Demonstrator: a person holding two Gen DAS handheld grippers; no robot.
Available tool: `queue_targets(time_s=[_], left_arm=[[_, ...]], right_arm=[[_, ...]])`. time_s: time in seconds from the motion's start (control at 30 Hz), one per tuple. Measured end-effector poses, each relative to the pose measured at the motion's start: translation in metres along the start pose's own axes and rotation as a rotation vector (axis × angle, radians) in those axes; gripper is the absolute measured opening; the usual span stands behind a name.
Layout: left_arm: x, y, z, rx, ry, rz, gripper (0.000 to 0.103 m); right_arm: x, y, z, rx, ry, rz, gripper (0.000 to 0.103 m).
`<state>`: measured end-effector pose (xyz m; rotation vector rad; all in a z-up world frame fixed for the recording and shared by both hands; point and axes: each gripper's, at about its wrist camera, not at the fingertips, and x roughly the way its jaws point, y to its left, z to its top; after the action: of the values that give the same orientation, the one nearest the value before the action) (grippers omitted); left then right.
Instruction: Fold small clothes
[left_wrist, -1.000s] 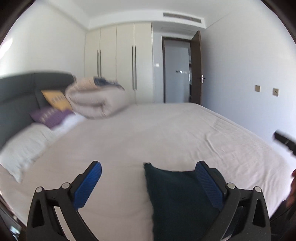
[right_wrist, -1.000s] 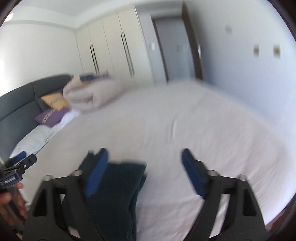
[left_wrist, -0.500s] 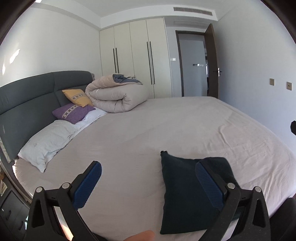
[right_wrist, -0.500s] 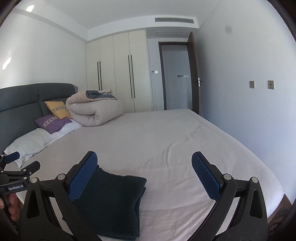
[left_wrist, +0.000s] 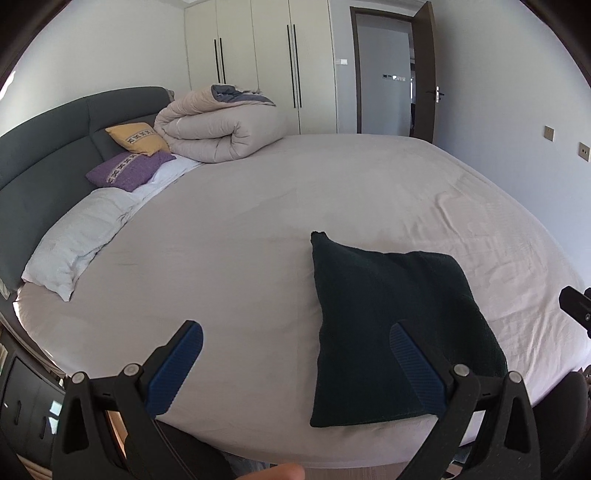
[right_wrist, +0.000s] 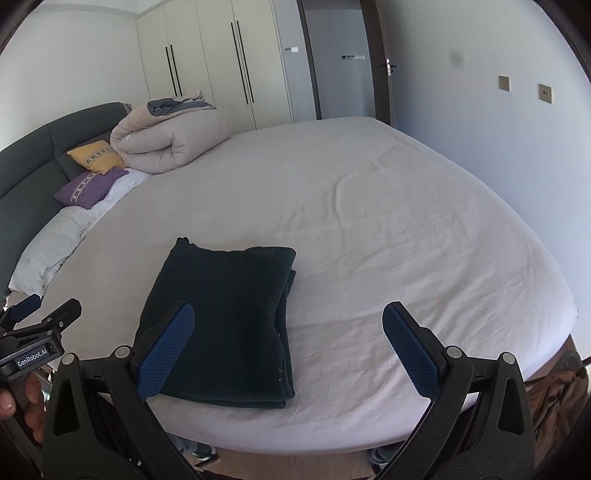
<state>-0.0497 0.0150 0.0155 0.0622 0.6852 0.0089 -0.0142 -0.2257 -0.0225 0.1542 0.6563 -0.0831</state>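
near the foot edge of the bed (right_wrist: 369, 206) lies the folded dark garment (right_wrist: 229, 317), flat on the pale sheet. both the left gripper (left_wrist: 295, 363) and the right gripper (right_wrist: 288, 343) hang above it, jaws spread wide, grasping nothing. "genrobot.ai" reads on the left tool's side. its handle and the holding hand (right_wrist: 22, 402) are cut off.

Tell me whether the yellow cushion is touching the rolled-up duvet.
Touching. In the left wrist view the yellow cushion leans with its right corner pressed against the rolled duvet, no gap between them; the right wrist view shows the same overlap.
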Motion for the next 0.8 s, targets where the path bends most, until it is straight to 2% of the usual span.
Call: queue_targets(time_s=[0.13, 0.2, 0.8], left_arm=[[0.015, 0.005, -0.004, -0.037, 0.059, -0.034, 0.103], [0.020, 0.003, -0.005, -0.047, 0.070, -0.026, 0.103], [0.031, 0.008, -0.007, -0.067, 0.100, -0.029, 0.103]], right_arm=[[-0.006, -0.002, 0.000, -0.011, 0.011, -0.002, 0.103], [-0.013, -0.002, 0.001, -0.019, 0.020, -0.002, 0.103], [0.014, 0.026, 0.004, -0.059, 0.056, 0.011, 0.103]])
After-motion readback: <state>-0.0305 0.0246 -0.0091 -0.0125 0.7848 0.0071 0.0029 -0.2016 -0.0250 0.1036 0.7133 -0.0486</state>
